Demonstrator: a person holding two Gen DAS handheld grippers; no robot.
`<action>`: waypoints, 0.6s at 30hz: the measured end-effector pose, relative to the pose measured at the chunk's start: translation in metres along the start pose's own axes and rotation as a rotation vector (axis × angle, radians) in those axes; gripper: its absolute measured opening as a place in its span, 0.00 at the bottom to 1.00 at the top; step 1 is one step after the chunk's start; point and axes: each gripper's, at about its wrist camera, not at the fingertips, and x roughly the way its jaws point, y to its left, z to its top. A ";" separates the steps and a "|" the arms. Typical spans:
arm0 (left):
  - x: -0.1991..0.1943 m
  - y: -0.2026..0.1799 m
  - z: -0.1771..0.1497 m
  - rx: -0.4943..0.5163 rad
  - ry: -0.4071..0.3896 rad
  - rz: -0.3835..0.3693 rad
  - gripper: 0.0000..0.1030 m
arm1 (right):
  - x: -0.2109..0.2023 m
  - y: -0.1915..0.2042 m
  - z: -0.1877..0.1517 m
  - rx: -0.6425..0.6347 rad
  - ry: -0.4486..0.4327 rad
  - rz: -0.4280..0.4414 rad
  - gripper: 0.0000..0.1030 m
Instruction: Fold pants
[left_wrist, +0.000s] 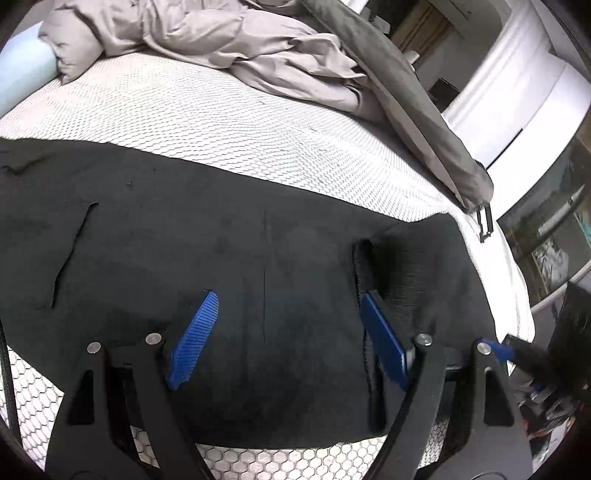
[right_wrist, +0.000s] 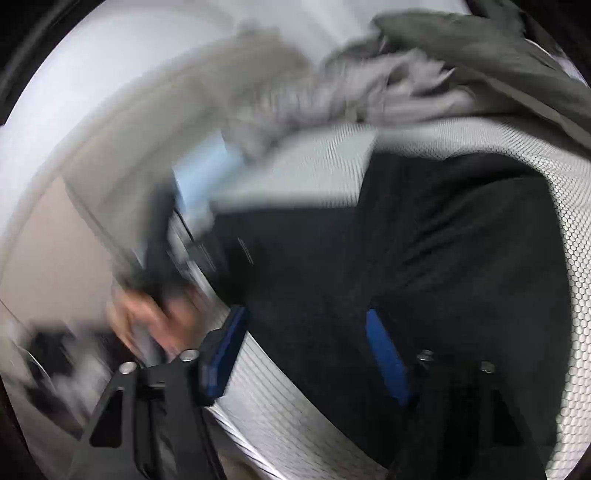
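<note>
Pants (left_wrist: 229, 266): black, soft matte fabric, spread flat across the near part of the bed; seen again in the right wrist view (right_wrist: 443, 258).
Pants surface: mostly smooth, with a long diagonal crease toward the left and a faint straight seam line running down the middle.
Pants waistband (left_wrist: 364, 280): a ribbed elastic strip shows as a dark ridged band near the right blue pad, running toward the near edge.
Pants edges: the far edge runs in a straight diagonal over the mattress; the near edge lies just short of the bed's near side.
Bed (left_wrist: 207, 122): white mattress cover with a fine honeycomb pattern, bare beyond the pants.
Bedding (left_wrist: 229, 44): a crumpled grey-beige sheet heaped at the far side, with a darker grey cover (left_wrist: 413, 103) draped along the right; well apart from the pants.
Pillow (left_wrist: 26, 70): pale blue, at the far left corner.
Left hand-held gripper (left_wrist: 284, 332): released, blue pads spread wide above the black cloth, nothing pinched between them.
Right hand-held gripper (right_wrist: 306, 354): released, pads apart over the pants' edge and the mattress; the view is heavily blurred.
Hand (right_wrist: 147, 321): a person's hand, blurred, at the left of the right wrist view.
</note>
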 end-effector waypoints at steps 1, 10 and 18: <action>0.000 0.001 0.001 -0.001 0.002 -0.016 0.73 | -0.011 -0.003 0.000 0.014 -0.025 0.012 0.61; 0.050 -0.043 -0.016 0.057 0.213 -0.269 0.41 | -0.040 -0.081 -0.037 0.162 -0.037 -0.417 0.68; 0.086 -0.062 -0.017 0.054 0.240 -0.226 0.44 | -0.048 -0.106 -0.059 0.160 0.005 -0.412 0.68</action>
